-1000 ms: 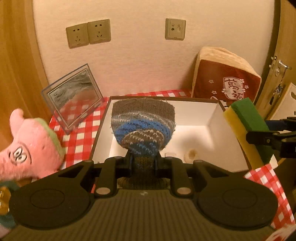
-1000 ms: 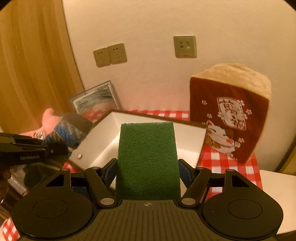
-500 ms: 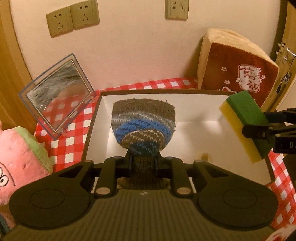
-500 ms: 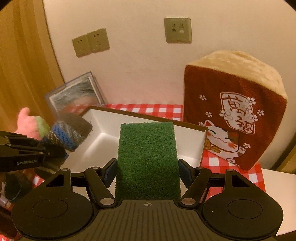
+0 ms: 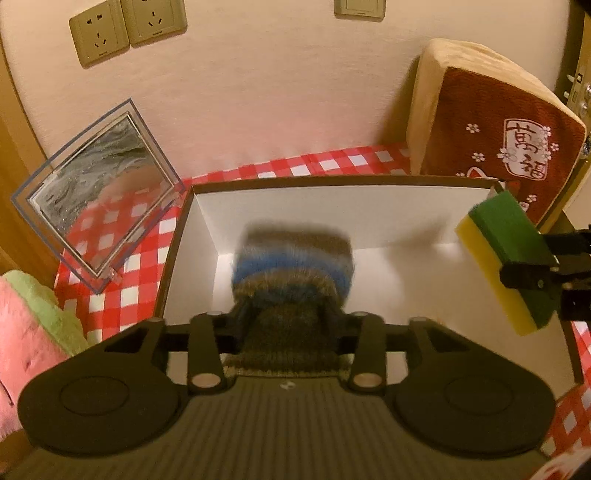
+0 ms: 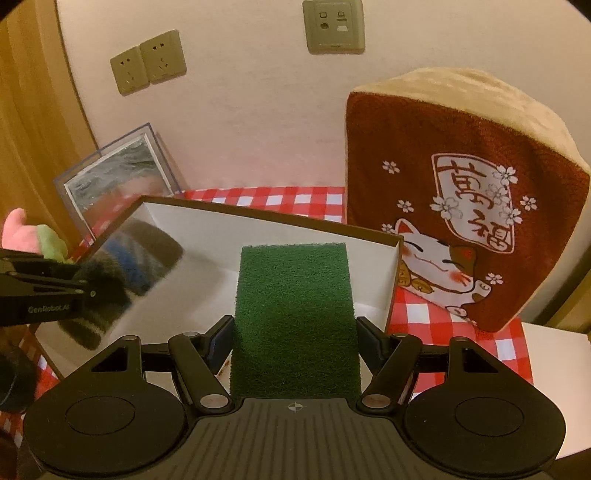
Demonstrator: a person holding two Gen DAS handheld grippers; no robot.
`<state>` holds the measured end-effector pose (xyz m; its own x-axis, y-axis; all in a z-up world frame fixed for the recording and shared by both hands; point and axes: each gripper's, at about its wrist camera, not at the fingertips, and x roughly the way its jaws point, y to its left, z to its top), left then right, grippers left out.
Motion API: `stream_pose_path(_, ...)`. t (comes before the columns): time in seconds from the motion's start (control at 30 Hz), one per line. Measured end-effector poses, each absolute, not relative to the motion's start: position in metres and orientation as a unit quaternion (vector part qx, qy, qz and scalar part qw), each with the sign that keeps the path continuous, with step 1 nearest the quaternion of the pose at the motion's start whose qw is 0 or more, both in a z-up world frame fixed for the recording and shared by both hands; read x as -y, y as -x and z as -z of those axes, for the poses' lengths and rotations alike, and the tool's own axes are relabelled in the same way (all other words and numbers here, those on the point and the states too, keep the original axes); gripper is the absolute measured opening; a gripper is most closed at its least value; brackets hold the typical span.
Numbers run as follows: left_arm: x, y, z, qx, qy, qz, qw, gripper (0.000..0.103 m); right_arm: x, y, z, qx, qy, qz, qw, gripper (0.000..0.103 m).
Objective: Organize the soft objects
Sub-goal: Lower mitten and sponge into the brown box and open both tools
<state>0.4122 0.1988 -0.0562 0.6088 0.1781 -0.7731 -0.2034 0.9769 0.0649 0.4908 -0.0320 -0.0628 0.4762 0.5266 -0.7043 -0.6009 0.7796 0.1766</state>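
Over the white cardboard box (image 5: 332,201), the left gripper (image 5: 286,317) has just been opening, jaws spread; the blurred striped knitted hat (image 5: 291,266) between them points far. The right gripper (image 6: 294,332) pinches the green-and-yellow sponge (image 6: 293,314), lengthwise away.

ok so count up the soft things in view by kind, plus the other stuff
knit sock: 1
sponge: 1
plush toy: 1
cushion: 1
box: 1
clear frame: 1
wall plates: 3
total: 9
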Motion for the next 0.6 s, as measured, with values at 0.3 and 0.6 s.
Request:
stream_pose_path(0.3,-0.2071,-0.4149,0.0566,-0.432,0.02,-0.114,0.895,0.045,0.0298,-0.4958,0.066,-0.397,0.048,-0.325,0.857,0.069)
stream_pose_path(0.6,-0.2087,-0.4094,0.0532,-0.43,0.027,-0.116,0.895,0.045,0.0274,-0.5008,0.0645,-0.383,0.049,-0.323,0.864,0.069)
